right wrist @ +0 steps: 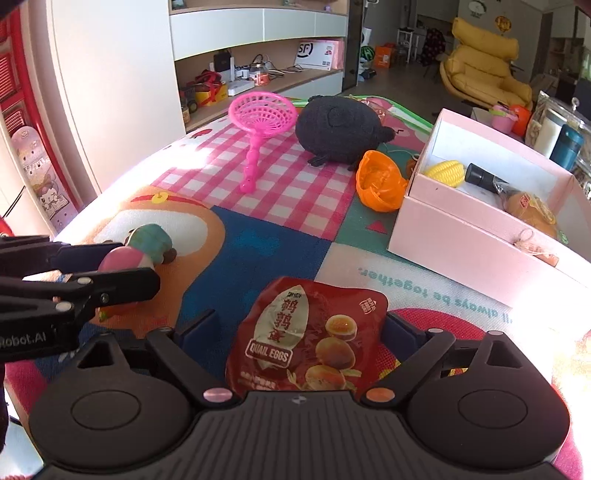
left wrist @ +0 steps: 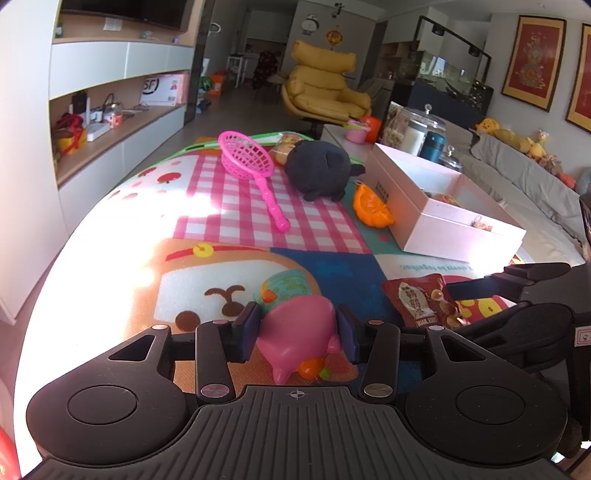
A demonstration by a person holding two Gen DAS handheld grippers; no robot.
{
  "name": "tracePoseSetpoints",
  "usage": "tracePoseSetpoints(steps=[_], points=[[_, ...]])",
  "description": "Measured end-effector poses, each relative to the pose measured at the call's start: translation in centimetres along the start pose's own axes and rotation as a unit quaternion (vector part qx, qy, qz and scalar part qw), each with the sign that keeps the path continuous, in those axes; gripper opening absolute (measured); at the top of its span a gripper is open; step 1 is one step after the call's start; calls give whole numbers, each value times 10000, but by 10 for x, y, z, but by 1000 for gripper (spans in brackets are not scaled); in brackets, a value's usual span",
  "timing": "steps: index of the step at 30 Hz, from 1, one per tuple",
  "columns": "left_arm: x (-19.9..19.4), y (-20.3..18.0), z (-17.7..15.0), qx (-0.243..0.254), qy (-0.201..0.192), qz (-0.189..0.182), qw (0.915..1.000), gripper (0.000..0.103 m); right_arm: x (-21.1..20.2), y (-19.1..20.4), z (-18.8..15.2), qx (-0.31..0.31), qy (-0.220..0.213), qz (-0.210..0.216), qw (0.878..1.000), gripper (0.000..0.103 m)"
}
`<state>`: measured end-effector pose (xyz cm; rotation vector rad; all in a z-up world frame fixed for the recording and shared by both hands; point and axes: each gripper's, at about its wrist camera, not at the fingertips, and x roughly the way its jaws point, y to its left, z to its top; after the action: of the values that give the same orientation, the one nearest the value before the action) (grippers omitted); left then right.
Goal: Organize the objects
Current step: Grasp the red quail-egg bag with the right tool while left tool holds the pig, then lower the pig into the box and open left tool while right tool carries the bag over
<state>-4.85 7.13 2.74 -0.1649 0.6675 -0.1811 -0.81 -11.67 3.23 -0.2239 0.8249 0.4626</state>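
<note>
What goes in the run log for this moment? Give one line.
left gripper: shut on pink pig toy | right gripper: open around quail eggs packet | pink box: open, holding toy corn

this is a home, a lived-in living room. a children's play mat (left wrist: 229, 206) with pink check and cartoon prints covers the near floor, with toys lying on it. far across the room stands a big yellow lounge chair (left wrist: 321, 88), with a wall clock (left wrist: 310, 24) above it. on the left runs a built-in shelf unit (left wrist: 110, 110) holding household odds and ends and a white parcel box (left wrist: 164, 89), with a dark television (left wrist: 125, 13) above. on the right a grey sofa (left wrist: 524, 184) carries yellow stuffed toys (left wrist: 513, 138), and red framed pictures (left wrist: 532, 62) hang on the wall behind it. glass jars (left wrist: 417, 129) stand on a low table at the right.
</note>
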Motion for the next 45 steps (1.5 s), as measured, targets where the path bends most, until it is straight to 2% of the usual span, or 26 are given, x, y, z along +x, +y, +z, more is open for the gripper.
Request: tracePoseSetpoints(steps=[5, 9, 12, 17, 18, 19, 21, 24, 26, 28, 30, 33, 35, 37, 39, 40, 42, 43, 45], points=[[0, 0, -1, -1, -21, 13, 10000, 49, -18, -15, -17, -136, -17, -38, 9999, 94], [0, -2, -2, 32, -38, 44, 10000, 49, -24, -30, -25, 80, 42, 128, 9999, 94], [0, -3, -2, 61, -36, 65, 10000, 49, -22, -29, -21, 117, -47, 167, 9998, 95], [0, -3, -2, 82, 5, 110, 9999, 49, -6, -15, -7, -179, -155, 139, 9996, 94], [-1, -4, -2, 93, 16, 129, 9999, 49, -4, -13, -5, -182, -153, 184, 9995, 91], [-1, -5, -3, 121, 28, 159, 9998, 49, -6, -11, -3, -202, -125, 265, 9994, 81], [-3, -8, -4, 190, 48, 227, 9995, 49, -13, -7, -3, -310, -103, 282, 9991, 73], [-6, -13, -3, 273, 131, 280, 9992, 49, -33, -7, -10, -347, -153, 284, 9989, 73], [-9, -19, 0, 249, 184, 107, 9995, 48, -52, -14, -15, -244, -208, 375, 9988, 73], [-14, -30, 13, 312, 36, -42, 9995, 48, -71, -22, -20, -184, -379, 360, 9985, 73], [-19, -49, 37, 501, -203, -184, 9984, 48, -90, -29, -23, -192, -571, 246, 9979, 73], [-19, -89, 81, 894, -539, -663, 9923, 48, -110, -40, -29, -238, -893, 77, 9957, 73], [-8, -116, 111, 950, -666, -1049, 9877, 49, -116, -48, -33, -169, -1069, 37, 9941, 73], [14, -134, 135, 632, -779, -1310, 9863, 50, -117, -57, -36, -15, -1152, 78, 9933, 73], [46, -150, 148, 369, -716, -1452, 9861, 52, -115, -64, -39, 139, -1186, 96, 9928, 73], [66, -160, 150, 441, -532, -1414, 9875, 53, -114, -68, -41, 183, -1212, 86, 9924, 73], [114, -179, 146, 722, 102, -1007, 9922, 49, -112, -72, -44, 214, -1257, 79, 9918, 73], [129, -183, 143, 770, 234, -818, 9934, 49, -112, -75, -45, 234, -1269, 85, 9916, 73], [140, -183, 139, 690, 243, -771, 9943, 49, -112, -81, -46, 288, -1278, 78, 9914, 73]])
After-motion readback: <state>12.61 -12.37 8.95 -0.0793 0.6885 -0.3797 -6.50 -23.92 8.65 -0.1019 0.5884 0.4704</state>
